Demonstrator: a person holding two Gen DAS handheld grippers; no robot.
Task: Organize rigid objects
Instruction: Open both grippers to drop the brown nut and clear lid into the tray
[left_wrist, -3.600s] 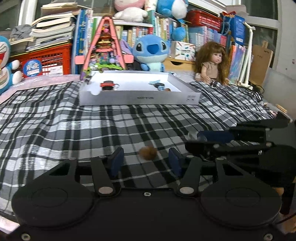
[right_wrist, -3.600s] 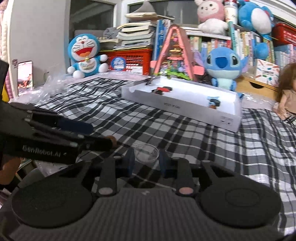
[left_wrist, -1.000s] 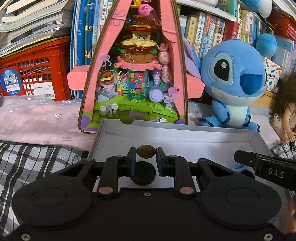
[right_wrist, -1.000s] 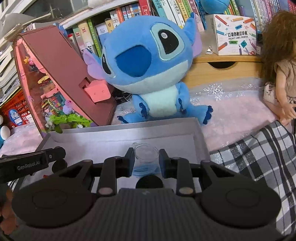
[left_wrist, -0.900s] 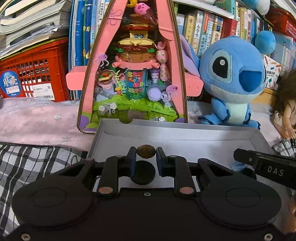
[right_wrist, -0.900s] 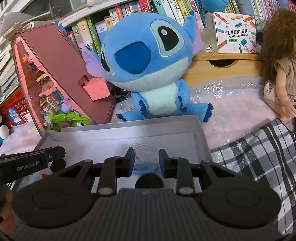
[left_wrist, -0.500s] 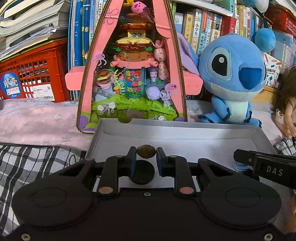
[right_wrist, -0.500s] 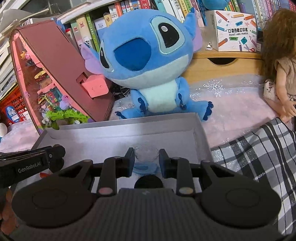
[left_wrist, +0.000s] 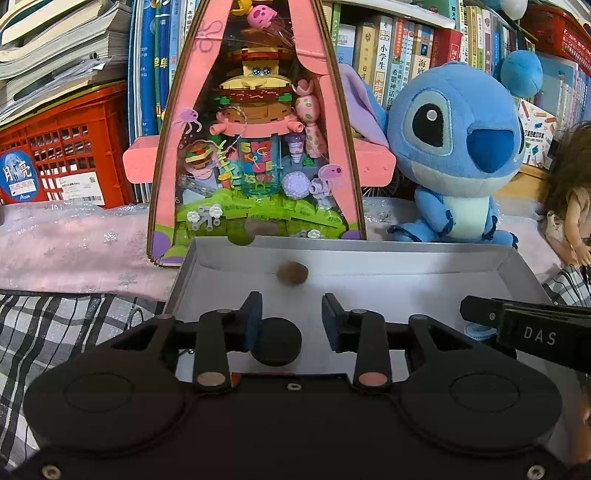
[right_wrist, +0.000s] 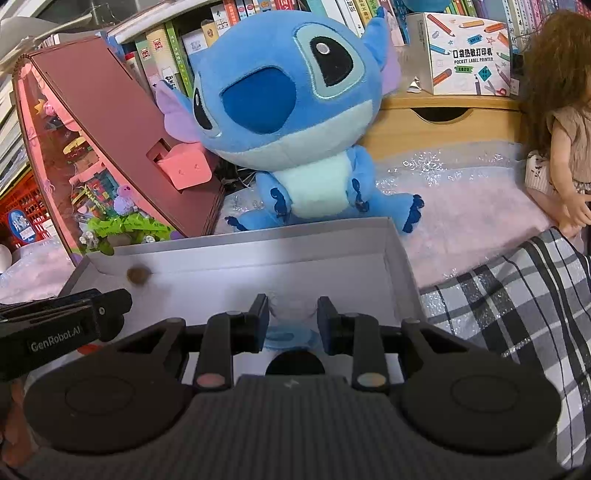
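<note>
A shallow white box (left_wrist: 369, 245) lies right under both grippers. My left gripper (left_wrist: 291, 319) hangs over its left part; its jaws are opening and nothing is between them. A small brown ball (left_wrist: 292, 273) sits loose on the box floor by the far wall, also visible as the brown ball (right_wrist: 138, 275) in the right wrist view. My right gripper (right_wrist: 291, 317) is over the right part of the box (right_wrist: 258, 236). A small clear cup (right_wrist: 291, 308) is between its pads, which still touch it as the jaws begin opening. Just below it lies a blue piece (right_wrist: 291, 338).
Behind the box stand a blue plush toy (left_wrist: 454, 147), a pink triangular display house (left_wrist: 255, 129) and a red crate (left_wrist: 66, 147). A doll (right_wrist: 554, 110) sits at the right. Plaid cloth (right_wrist: 517, 288) covers the surface on both sides.
My left jaws have spread and the brown ball has dropped out, now lying further in by the far wall. The right gripper still has the clear cup between its pads.
</note>
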